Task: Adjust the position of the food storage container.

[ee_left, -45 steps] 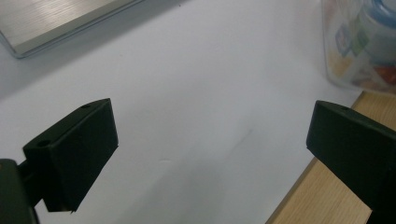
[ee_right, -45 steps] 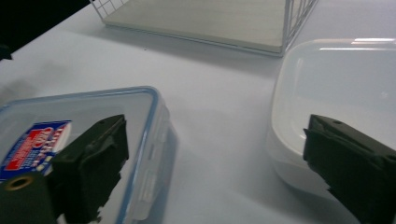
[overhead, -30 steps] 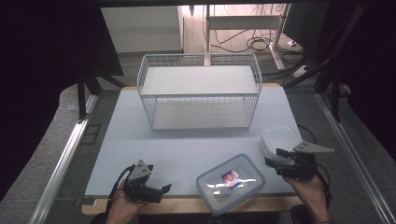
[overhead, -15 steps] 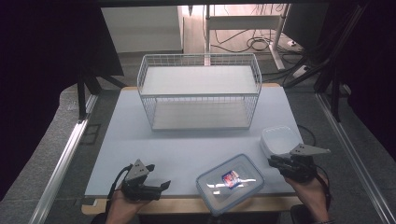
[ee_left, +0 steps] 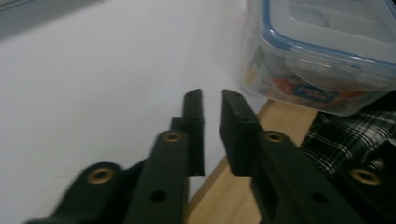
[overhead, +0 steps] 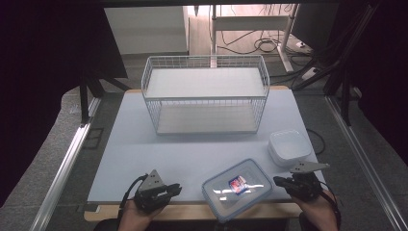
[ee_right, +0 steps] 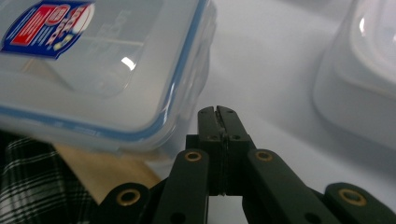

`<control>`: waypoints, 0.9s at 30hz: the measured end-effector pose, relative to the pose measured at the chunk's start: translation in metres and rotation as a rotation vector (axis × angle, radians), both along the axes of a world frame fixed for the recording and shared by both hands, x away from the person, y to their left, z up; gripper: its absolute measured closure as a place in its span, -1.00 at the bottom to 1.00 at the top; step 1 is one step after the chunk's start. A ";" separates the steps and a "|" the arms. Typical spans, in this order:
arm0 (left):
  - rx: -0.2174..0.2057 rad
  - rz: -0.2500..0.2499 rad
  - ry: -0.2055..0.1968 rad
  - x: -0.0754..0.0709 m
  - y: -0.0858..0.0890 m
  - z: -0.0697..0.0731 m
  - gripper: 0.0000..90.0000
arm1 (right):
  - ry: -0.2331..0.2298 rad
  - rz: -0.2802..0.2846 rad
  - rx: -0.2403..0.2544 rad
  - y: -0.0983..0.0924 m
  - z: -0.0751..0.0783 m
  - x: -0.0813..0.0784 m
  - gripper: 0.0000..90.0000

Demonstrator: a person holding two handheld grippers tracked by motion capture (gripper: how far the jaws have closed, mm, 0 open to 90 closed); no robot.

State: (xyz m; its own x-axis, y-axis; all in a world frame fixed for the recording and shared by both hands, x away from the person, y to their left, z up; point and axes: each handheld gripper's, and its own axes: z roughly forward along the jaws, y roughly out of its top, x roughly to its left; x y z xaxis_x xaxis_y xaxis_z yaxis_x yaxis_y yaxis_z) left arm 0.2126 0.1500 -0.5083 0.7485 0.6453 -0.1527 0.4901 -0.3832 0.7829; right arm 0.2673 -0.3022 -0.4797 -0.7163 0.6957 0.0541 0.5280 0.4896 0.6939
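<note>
Spanning the whole scene, a pale blue table point(overhead: 144, 159), with a wooden edge running along the near side. Standing at the far middle, a white wire basket point(overhead: 206, 94), well apart from both tools. Sitting at the near edge and jutting a little past it, a clear lidded container point(overhead: 238, 187) with a blue seal and a red-and-blue label, lying between the two tools. Resting just beyond and to the right of it, a small white tub point(overhead: 289, 147). Hovering left of the container, the left gripper point(ee_left: 212, 95), having just been closing, clenched to a thin slit on nothing. Hovering at the container's right corner, the right gripper point(ee_right: 217, 112), having just been closing too, pressed fully together, grasping nothing.
</note>
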 end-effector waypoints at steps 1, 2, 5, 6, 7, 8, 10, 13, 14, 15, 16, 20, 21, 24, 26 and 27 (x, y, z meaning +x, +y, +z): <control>-0.002 -0.012 0.001 -0.001 -0.003 0.000 0.95 | 0.011 0.005 0.000 0.000 -0.001 -0.002 0.99; 0.001 -0.020 0.006 -0.002 -0.006 0.001 0.98 | 0.019 0.007 -0.003 0.000 -0.002 -0.004 0.98; 0.004 -0.045 0.021 -0.006 -0.015 0.000 1.00 | 0.043 0.021 0.001 0.000 -0.005 -0.010 0.98; 0.005 -0.051 0.028 -0.008 -0.018 -0.001 1.00 | 0.051 0.026 0.004 0.000 -0.005 -0.012 0.98; 0.004 -0.057 0.039 -0.009 -0.020 -0.003 1.00 | 0.057 0.034 0.004 0.001 -0.006 -0.014 0.98; 0.005 -0.073 0.054 -0.011 -0.026 -0.005 0.99 | 0.070 0.045 -0.006 0.003 -0.007 -0.017 0.99; 0.005 -0.082 0.062 -0.012 -0.029 -0.006 0.99 | 0.069 0.044 -0.011 0.003 -0.008 -0.017 0.99; -0.007 -0.107 0.083 -0.014 -0.037 -0.008 0.99 | 0.075 0.054 -0.007 0.004 -0.009 -0.017 0.99; -0.006 -0.112 0.089 -0.014 -0.040 -0.008 0.99 | 0.089 0.074 0.012 0.007 -0.009 -0.017 0.99; 0.002 -0.118 0.092 -0.015 -0.042 -0.009 0.99 | 0.089 0.074 0.012 0.007 -0.009 -0.017 0.99; 0.006 -0.119 0.098 -0.015 -0.044 -0.010 0.98 | 0.093 0.096 0.030 0.009 -0.009 -0.017 0.99; 0.012 -0.104 0.114 -0.013 -0.047 -0.013 0.95 | 0.089 0.143 -0.008 0.027 -0.012 -0.015 0.97; 0.010 -0.101 0.115 -0.012 -0.047 -0.013 0.95 | 0.094 0.155 -0.010 0.031 -0.013 -0.014 0.96; 0.014 -0.092 0.111 -0.011 -0.046 -0.013 0.95 | 0.107 0.188 -0.013 0.042 -0.015 -0.012 0.95; 0.012 -0.086 0.110 -0.011 -0.045 -0.013 0.95 | 0.120 0.215 -0.010 0.050 -0.018 -0.013 0.96; 0.014 -0.080 0.108 -0.010 -0.044 -0.013 0.95 | 0.125 0.224 -0.014 0.055 -0.019 -0.013 0.97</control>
State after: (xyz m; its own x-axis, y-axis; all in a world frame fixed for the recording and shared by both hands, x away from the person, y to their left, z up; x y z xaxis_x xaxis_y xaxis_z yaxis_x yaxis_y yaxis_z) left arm 0.2021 0.1064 -0.5209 0.7776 0.5867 -0.2262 0.5383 -0.4351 0.7218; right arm 0.2543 -0.2473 -0.4987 -0.8412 0.5214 0.1435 0.4862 0.6132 0.6225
